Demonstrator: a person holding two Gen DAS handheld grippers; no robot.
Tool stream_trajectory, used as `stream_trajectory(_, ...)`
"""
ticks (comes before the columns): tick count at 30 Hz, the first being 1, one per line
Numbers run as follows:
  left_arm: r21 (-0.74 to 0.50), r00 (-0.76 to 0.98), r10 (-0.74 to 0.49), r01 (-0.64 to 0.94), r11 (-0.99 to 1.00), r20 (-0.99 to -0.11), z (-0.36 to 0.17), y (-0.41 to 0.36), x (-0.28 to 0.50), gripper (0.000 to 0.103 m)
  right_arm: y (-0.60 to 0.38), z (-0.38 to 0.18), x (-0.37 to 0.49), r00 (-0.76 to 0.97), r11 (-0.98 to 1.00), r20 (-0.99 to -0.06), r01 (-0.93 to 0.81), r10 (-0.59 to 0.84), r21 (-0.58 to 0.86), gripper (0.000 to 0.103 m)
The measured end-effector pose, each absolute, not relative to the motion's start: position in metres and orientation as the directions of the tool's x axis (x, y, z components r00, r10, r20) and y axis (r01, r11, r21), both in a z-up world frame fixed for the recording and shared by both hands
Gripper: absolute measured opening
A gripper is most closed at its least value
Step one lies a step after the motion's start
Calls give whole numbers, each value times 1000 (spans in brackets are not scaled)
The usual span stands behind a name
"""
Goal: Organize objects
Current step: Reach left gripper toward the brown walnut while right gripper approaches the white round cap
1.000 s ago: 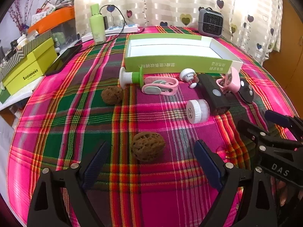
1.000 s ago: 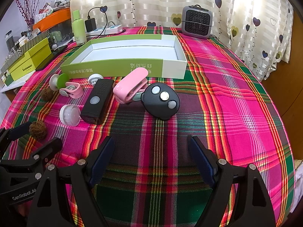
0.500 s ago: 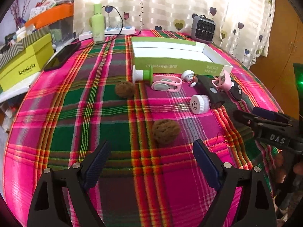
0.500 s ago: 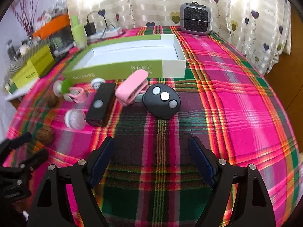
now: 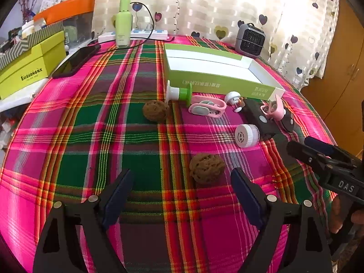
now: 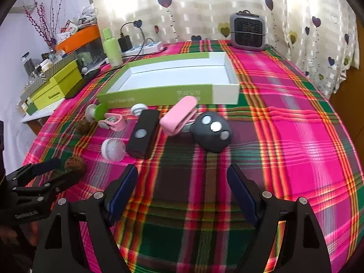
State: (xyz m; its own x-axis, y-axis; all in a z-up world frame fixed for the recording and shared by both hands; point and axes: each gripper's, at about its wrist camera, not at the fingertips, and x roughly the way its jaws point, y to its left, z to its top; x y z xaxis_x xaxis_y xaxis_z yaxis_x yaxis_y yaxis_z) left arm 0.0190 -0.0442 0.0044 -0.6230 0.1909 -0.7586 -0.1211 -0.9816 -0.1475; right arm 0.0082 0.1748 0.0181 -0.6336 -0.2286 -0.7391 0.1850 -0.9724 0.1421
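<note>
**Both grippers hang open over a cluttered plaid worktop**

The left gripper (image 5: 182, 188) hovers low over the plaid cloth (image 5: 91, 136), its fingers (image 5: 118, 191) spread wide and holding nothing. A brown walnut (image 5: 207, 168) lies on the cloth just ahead of the tips, nearer the right-hand finger and apart from both. A second walnut (image 5: 155, 110) sits farther back, just beside a green-and-white spool (image 5: 179, 92).

The right gripper (image 6: 182, 193) is also wide open and empty, above a bare stretch of cloth. Ahead of it lie a black oval remote (image 6: 212, 130) with three pale buttons, a pink clip (image 6: 179, 115) touching the remote's left side, and a black rectangular device (image 6: 144, 134) left of the clip. A white round jar (image 6: 113, 149) lies on its side beside that device. Farther left are a pink-and-grey clip (image 6: 112, 121) and a small white round piece (image 6: 138, 109); what the latter is cannot be made out from here.

Behind this row stands the open green tray (image 6: 159, 95), shallow, white inside, with nothing in it. All the small things lie on the cloth in front of its near wall.

At the far edge stand a grey heater (image 6: 248, 31) and a green bottle (image 5: 123, 22), with a white power strip (image 5: 145, 34) beside the bottle. Lime-green boxes (image 5: 31, 68) are stacked off to the left.
</note>
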Motion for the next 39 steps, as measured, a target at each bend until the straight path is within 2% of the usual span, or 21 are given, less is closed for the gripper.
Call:
stream_trajectory(14,-70,-631,137,-130,-989,-763,2,-34,17,87,148,20,11,-640,-963,-730,251,-240,96,76)
stream_trajectory(19,-64,-640,105,-86,-994,-762,2,-43,16,83,135,22,9,-634,-948,-719,300,-284,110,66)
stream_trajectory(39,-36,-641,89,-95,-995,-762,0,-43,13,84,127,19,4,-613,-941,-728,311,-306,134,66)
